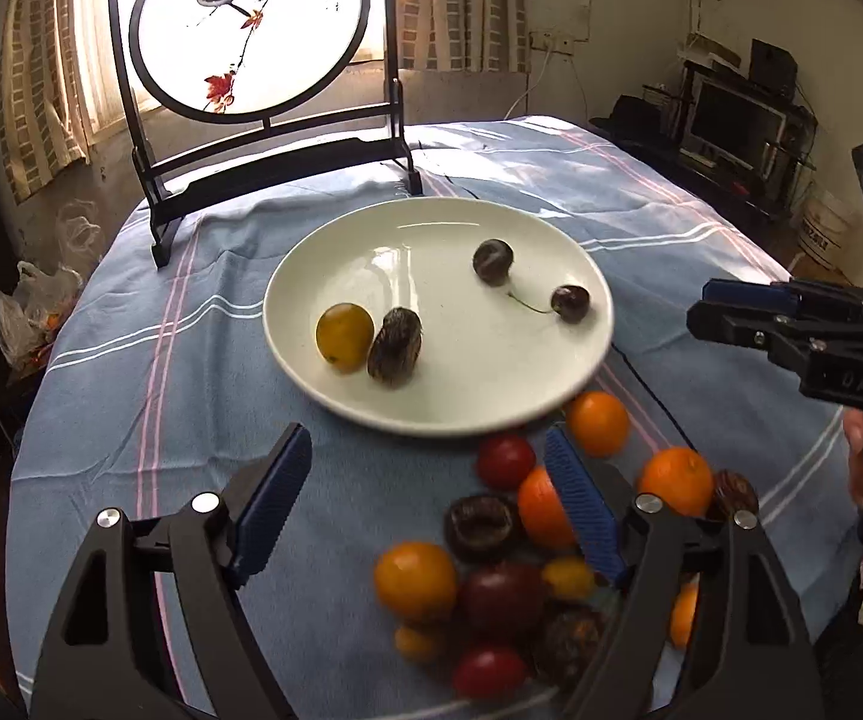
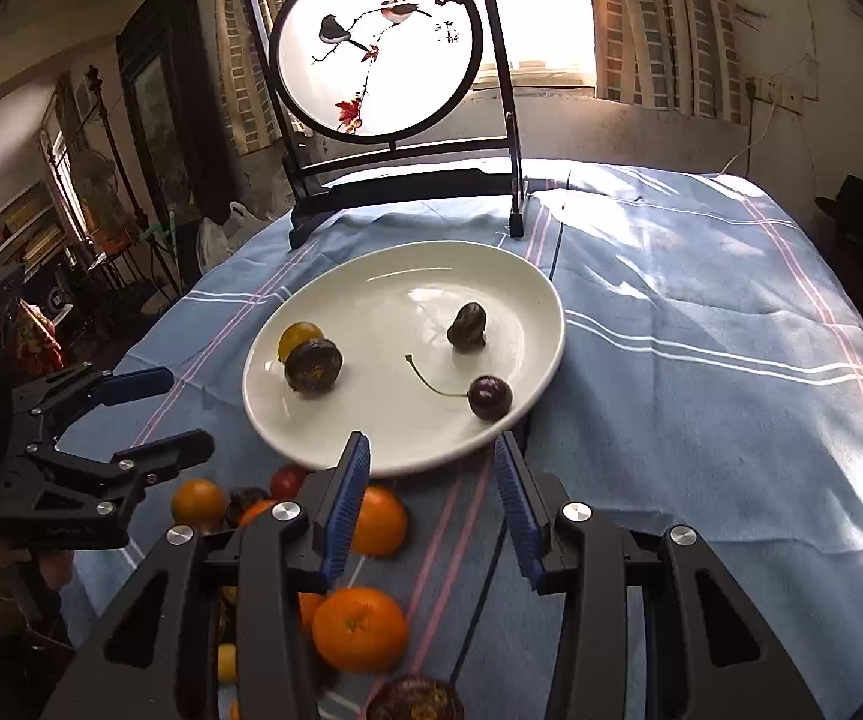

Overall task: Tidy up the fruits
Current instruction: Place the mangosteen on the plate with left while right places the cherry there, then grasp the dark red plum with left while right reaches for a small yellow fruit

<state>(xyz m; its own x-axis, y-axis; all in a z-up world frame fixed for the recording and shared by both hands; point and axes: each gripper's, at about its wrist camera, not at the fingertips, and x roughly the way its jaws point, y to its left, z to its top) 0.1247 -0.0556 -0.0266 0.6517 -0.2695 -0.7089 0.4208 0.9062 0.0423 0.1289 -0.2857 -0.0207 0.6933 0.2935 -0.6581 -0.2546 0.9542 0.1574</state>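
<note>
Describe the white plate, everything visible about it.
The plate is round, shallow and glossy, off-white like glazed ceramic, with window glare on its middle. It lies flat on the blue striped tablecloth, in front of the round bird screen. Four small fruits sit on it: a yellow one touching a dark wrinkled one, a dark plum-like one, and a stemmed cherry. Neither hand-held gripper touches it.
</note>
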